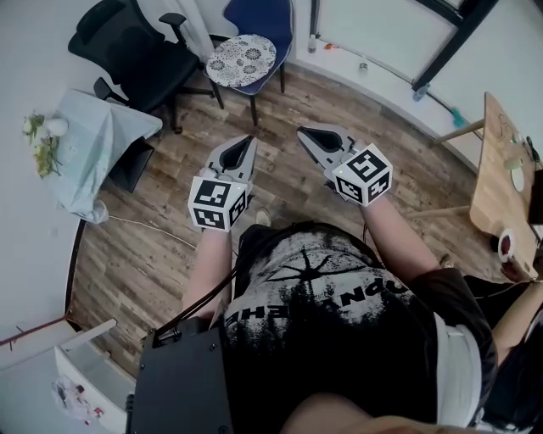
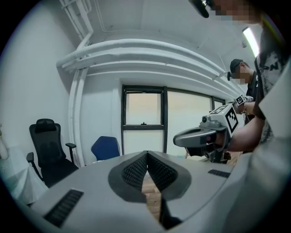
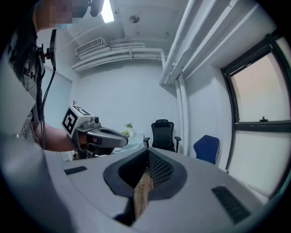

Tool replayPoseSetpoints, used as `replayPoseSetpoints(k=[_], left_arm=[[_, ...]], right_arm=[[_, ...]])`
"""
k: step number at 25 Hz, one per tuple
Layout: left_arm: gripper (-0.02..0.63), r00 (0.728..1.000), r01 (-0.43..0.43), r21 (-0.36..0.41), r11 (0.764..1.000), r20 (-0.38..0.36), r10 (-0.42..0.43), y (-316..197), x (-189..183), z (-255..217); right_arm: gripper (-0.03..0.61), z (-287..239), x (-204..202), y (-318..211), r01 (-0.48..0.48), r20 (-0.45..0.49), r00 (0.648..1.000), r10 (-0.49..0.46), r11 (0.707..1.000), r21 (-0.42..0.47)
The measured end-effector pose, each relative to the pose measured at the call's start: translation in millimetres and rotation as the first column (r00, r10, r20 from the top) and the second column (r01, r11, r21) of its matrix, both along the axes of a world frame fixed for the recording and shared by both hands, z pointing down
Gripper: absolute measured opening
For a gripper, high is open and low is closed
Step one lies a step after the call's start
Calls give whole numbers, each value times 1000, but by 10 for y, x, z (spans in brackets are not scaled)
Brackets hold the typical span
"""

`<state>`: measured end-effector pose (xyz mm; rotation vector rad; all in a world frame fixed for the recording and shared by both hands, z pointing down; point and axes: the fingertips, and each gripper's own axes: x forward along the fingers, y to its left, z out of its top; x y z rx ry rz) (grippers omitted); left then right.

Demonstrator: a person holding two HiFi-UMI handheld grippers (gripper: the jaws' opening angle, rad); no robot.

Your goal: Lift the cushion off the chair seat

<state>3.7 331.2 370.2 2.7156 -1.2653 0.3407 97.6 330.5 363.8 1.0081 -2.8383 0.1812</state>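
A round, pale patterned cushion (image 1: 242, 59) lies on the seat of a blue chair (image 1: 265, 19) at the far side of the room, by the window wall. Both grippers are held out in front of the person, well short of the chair. The left gripper (image 1: 247, 142) is shut with nothing in it, and so is the right gripper (image 1: 303, 134) beside it. In the left gripper view the blue chair (image 2: 105, 148) shows beyond the closed jaw tips (image 2: 147, 154); the cushion is hidden there. The right gripper view has the blue chair (image 3: 207, 149) to the right of its closed jaws (image 3: 148, 151).
A black office chair (image 1: 127, 47) stands left of the blue chair. A small table under a pale cloth (image 1: 93, 140), with flowers on it, is at the left. A wooden table (image 1: 501, 182) is at the right edge. Wood floor (image 1: 280, 195) lies between me and the chairs.
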Motion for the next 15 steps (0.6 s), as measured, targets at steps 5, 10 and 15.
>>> replayPoseSetpoints(k=[5, 10, 15], left_arm=[[12, 1000, -27, -4, 1000, -6, 27, -254, -184, -20], [12, 998, -64, -26, 998, 13, 65, -475, -441, 63], [12, 994, -112, -25, 993, 13, 112, -723, -633, 81]], right_arm=[[17, 30, -232, -200, -18, 1, 1000, 18, 1000, -8], [17, 83, -506, -410, -43, -5, 999, 43, 999, -24], [17, 59, -727, -671, -92, 12, 996, 92, 996, -17]])
